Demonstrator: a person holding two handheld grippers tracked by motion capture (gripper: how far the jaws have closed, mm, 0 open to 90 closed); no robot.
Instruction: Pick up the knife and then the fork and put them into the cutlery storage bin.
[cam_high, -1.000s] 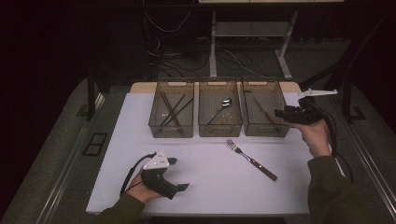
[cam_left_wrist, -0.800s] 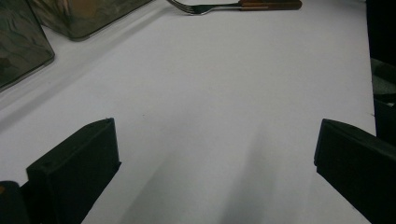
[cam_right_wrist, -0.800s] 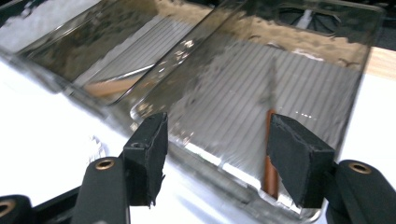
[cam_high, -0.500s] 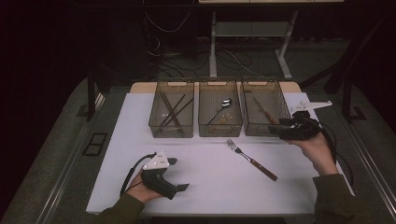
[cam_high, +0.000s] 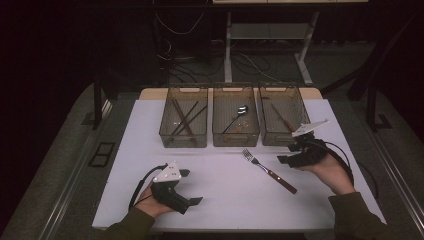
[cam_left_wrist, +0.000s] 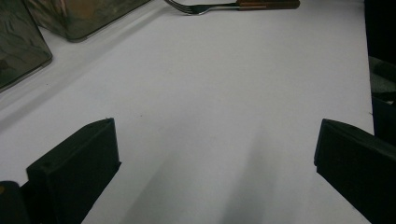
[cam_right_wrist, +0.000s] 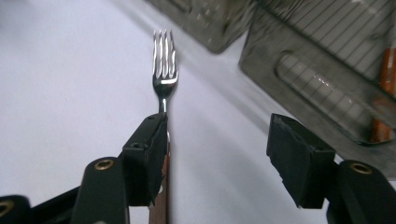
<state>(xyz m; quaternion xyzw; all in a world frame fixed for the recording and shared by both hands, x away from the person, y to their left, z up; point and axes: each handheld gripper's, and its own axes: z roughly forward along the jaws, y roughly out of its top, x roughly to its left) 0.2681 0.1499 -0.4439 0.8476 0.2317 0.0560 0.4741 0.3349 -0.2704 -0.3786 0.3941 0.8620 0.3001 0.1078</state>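
Now, your right hand-held gripper (cam_high: 286, 154) low over the white tabletop (cam_high: 220, 200), jaws apart and just been opening, nothing between them, fork (cam_high: 269, 171) lying just beside it in front of the three bins (cam_high: 235, 137), your left hand-held gripper (cam_high: 190, 187) resting near the front edge, jaws wide apart, empty.

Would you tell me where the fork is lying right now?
In the high view the fork lies on the white table, right of centre, before the middle bin, beside the right gripper.
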